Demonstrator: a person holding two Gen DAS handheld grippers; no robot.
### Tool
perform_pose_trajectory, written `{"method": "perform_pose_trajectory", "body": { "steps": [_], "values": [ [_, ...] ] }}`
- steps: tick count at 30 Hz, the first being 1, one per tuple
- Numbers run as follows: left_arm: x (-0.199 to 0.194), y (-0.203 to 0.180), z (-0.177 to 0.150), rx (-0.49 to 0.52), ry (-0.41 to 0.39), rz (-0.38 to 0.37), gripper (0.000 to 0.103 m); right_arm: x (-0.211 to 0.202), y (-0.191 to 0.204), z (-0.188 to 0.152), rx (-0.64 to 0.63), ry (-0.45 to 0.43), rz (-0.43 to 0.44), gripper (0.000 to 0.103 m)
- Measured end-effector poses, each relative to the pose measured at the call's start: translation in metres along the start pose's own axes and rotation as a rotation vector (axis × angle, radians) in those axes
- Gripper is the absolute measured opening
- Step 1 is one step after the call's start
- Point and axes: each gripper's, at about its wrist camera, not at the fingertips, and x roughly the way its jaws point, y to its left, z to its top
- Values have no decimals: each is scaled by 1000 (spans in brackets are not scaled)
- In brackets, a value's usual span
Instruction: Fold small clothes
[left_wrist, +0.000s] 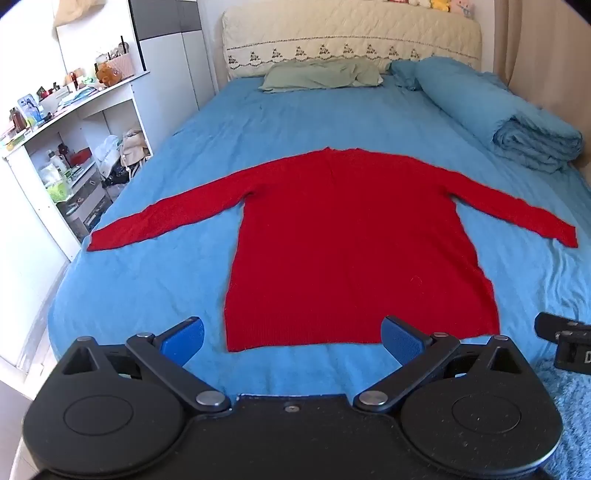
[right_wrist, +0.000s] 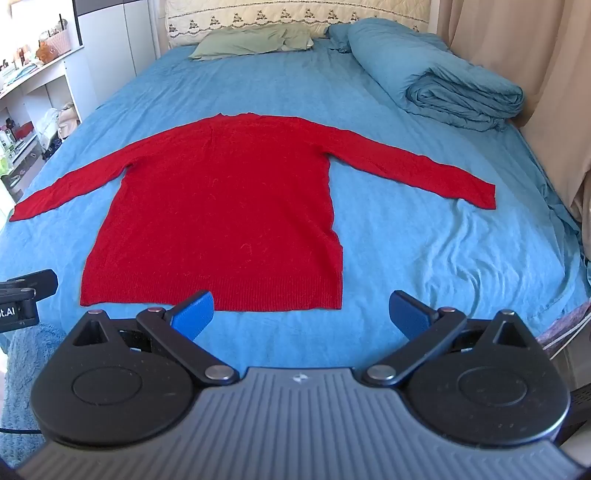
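Across the left wrist view: red sweater (left_wrist: 354, 243) spread flat and face-up on the blue bedsheet (left_wrist: 155, 280), hem nearest, neckline far, both sleeves angled out and down, nothing folded yet. Left gripper (left_wrist: 291, 338) hovering just short of the hem, blue-padded fingers (left_wrist: 184, 338) spread wide, holding nothing; edge of the right gripper (left_wrist: 565, 343) showing at the right border. Beyond: green pillow (left_wrist: 321, 75) against a quilted cream headboard (left_wrist: 351, 33), rolled blue duvet (left_wrist: 517, 122) to the right, cluttered white shelf (left_wrist: 66, 147) to the left. Across the right wrist view: same sweater (right_wrist: 221, 206), fuzzy knit with loose fibres standing off the surface, ribbed band along the hem, right sleeve cuff (right_wrist: 476, 194) lying flat on lightly wrinkled sheet. Right gripper (right_wrist: 303, 312) also wide and empty, set off toward the hem's right corner. Likely first step: a sleeve fold inward. Best done by pinching each cuff through both layers, lifting only slightly, carrying it across the chest without dragging the body, then laying it straight. Soft, stretchy knit, probably prone to snagging and to sliding on the sheet, so a shallow, firm pinch and slow travel advised.
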Motion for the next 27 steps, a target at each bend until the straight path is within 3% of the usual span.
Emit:
{"method": "perform_pose_trajectory", "body": {
  "steps": [4, 8, 19, 27],
  "values": [
    [-16, 14, -11, -53, -82, -49, 103, -1, 0, 0, 0, -5, 0, 103],
    [-10, 17, 2, -56, -52, -49, 103, 0, 0, 0, 3, -3, -1, 103],
    [-6, 8, 1, -34, -31, 3, 103, -1, 1, -2, 0, -7, 0, 103],
    [-5, 4, 0, -19, -28, -2, 103, -1, 1, -2, -3, -7, 0, 103]
  ]
}}
